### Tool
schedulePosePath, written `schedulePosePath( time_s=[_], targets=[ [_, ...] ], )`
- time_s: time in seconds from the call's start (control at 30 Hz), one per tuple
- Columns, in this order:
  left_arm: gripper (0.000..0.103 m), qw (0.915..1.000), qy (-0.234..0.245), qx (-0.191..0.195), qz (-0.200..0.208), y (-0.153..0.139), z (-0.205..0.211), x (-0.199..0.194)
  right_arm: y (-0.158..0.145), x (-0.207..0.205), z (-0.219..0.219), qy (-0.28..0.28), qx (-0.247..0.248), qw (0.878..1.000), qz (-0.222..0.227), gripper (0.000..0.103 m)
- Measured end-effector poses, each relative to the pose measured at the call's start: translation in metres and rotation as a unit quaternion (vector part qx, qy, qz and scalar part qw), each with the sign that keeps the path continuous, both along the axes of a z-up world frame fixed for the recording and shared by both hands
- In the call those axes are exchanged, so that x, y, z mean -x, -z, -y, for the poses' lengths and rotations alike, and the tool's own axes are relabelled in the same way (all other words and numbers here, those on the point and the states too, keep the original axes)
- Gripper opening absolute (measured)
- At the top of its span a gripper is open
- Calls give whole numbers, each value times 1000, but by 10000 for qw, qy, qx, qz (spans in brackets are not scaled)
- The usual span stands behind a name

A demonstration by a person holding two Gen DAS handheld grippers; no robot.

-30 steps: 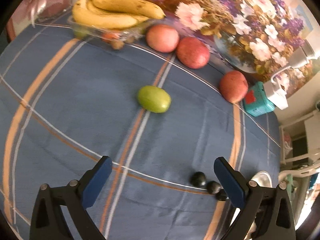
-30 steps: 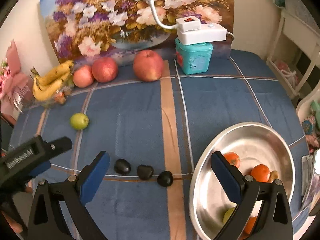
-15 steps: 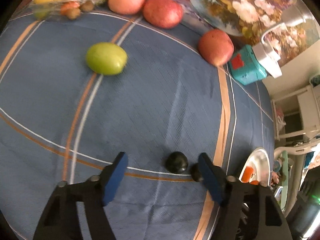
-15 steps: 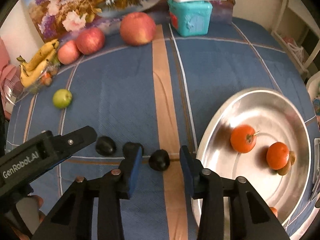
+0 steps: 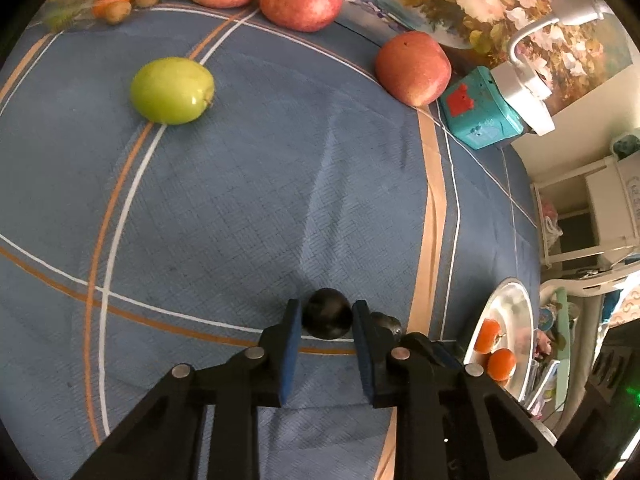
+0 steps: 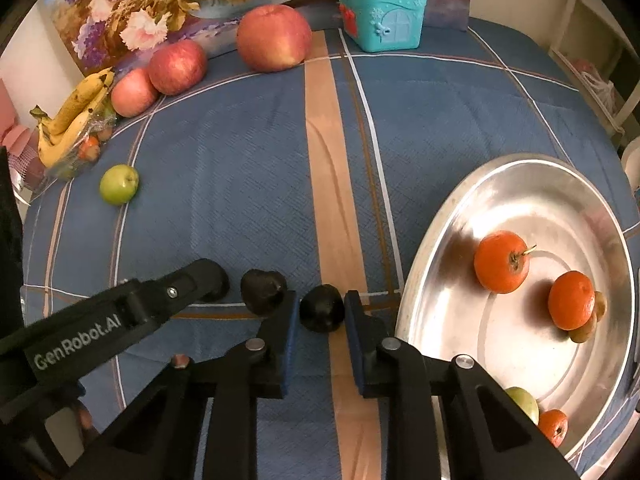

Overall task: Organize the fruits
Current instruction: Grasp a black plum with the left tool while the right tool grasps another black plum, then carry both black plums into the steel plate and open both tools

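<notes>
**Both grippers close on dark plums**

On the woven blue plaid cloth of the table, three glossy, rounded dark plums lie in a row beside the shiny steel bowl. The left gripper pinches the leftmost plum between its jaws; the right gripper pinches the rightmost plum. "GenRobot.AI" marks the left gripper's black arm.
</notes>
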State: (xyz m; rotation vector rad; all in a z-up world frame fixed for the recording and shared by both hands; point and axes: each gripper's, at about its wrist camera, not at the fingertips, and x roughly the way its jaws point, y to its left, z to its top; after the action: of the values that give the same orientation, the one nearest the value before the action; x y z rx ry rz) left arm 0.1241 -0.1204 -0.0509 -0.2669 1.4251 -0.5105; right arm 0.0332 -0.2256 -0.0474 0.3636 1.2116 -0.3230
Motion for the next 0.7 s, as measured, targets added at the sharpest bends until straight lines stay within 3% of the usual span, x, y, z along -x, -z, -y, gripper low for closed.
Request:
schedulePosePath(
  time_s=[0.33,0.7],
  targets=[
    [27,9985,-334,247,352,-37,-19,-4,-44,8,2,31,-50,9986,522,23],
    [27,9974,-297,278,600,-58,-22,0,-55,10,-1,26,-73,9978,657,23]
  ],
)
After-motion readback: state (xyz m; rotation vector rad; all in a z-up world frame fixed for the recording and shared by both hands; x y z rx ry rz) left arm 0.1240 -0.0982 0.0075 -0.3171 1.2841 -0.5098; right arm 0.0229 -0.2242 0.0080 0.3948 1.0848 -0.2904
